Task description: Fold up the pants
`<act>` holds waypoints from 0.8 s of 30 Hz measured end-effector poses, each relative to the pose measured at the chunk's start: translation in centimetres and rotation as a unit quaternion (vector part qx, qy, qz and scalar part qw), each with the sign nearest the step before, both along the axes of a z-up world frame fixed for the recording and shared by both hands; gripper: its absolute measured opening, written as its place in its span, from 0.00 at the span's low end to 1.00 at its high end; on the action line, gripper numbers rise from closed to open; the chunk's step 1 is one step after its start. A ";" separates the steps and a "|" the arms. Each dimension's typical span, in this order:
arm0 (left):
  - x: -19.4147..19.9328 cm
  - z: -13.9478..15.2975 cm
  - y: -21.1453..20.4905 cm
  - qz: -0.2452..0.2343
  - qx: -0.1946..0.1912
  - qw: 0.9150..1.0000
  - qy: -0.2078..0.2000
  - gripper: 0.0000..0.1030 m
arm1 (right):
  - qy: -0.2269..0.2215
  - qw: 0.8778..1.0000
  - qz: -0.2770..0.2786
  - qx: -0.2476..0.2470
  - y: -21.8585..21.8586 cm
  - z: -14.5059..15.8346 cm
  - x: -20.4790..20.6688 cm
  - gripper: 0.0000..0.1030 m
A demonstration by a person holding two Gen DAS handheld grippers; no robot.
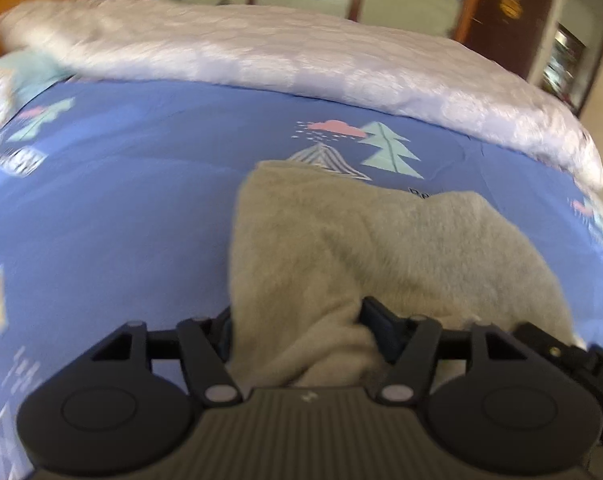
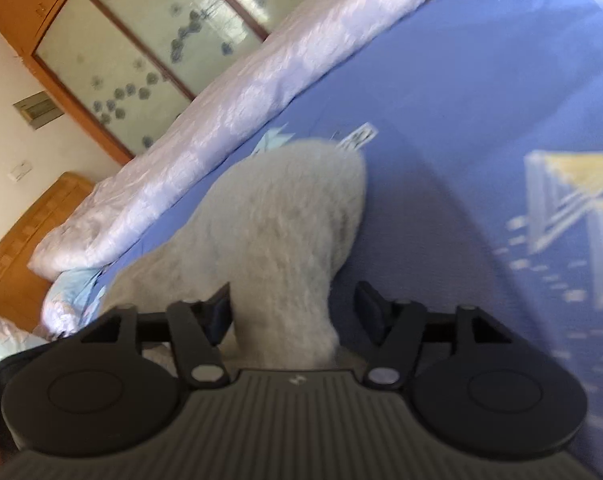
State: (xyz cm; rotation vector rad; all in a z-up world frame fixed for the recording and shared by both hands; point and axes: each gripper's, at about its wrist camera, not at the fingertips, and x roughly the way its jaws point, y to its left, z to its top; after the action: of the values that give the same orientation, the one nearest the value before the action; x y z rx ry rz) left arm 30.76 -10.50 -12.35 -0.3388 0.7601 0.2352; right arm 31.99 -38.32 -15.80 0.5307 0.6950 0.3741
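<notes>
Left wrist view: left gripper (image 1: pixel 297 326), jaws parted, grey fleece pants (image 1: pixel 365 248) bunched between them. The cloth brushes the right-hand finger (image 1: pixel 377 324) and seems to lie against the left one, but nothing looks pinched; I read it as released, not clenched. The pants lie on the blue patterned bedsheet (image 1: pixel 121 200), out in the middle of the bed, well short of the pale rolled quilt (image 1: pixel 301 56) along the far edge.

Right wrist view: right gripper (image 2: pixel 293 308), jaws likewise spread. A fold of the pants (image 2: pixel 277 232) rises between them, against the left finger (image 2: pixel 217 312), clear of the right one.

Risks, as I judge them:
- Fleece is thick and springy; let go, the fold may relax and open.
- Nap may cling to a pad, so a withdrawal drags the layer askew.
- Uneven release from the two sides would skew the edges.
- Soft mattress gives; pressing down to flatten may wrinkle the sheet under the pile.
</notes>
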 end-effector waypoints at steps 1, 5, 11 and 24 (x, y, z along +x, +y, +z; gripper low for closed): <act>-1.6 0.8 0.0 0.009 -0.003 1.000 -0.002 0.61 | -0.010 1.000 -0.004 -0.006 -0.5 0.7 -1.3 0.68; -8.6 3.3 -1.6 0.016 0.007 1.000 -0.002 0.68 | -0.025 0.999 0.024 -0.036 -2.7 3.5 -6.8 0.74; -18.9 4.9 -5.8 -0.011 0.019 1.000 0.017 0.76 | -0.040 0.993 0.054 -0.096 -3.7 6.2 -14.2 0.99; -30.0 6.4 -10.1 -0.012 0.077 0.997 0.026 1.00 | 0.047 0.986 0.086 -0.134 -5.2 5.7 -25.6 1.00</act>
State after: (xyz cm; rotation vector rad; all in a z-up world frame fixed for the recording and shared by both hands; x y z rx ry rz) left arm 0.78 -20.64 -5.96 -0.1769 0.7920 0.2788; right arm 6.37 -43.47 -10.12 0.2348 0.8708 0.4118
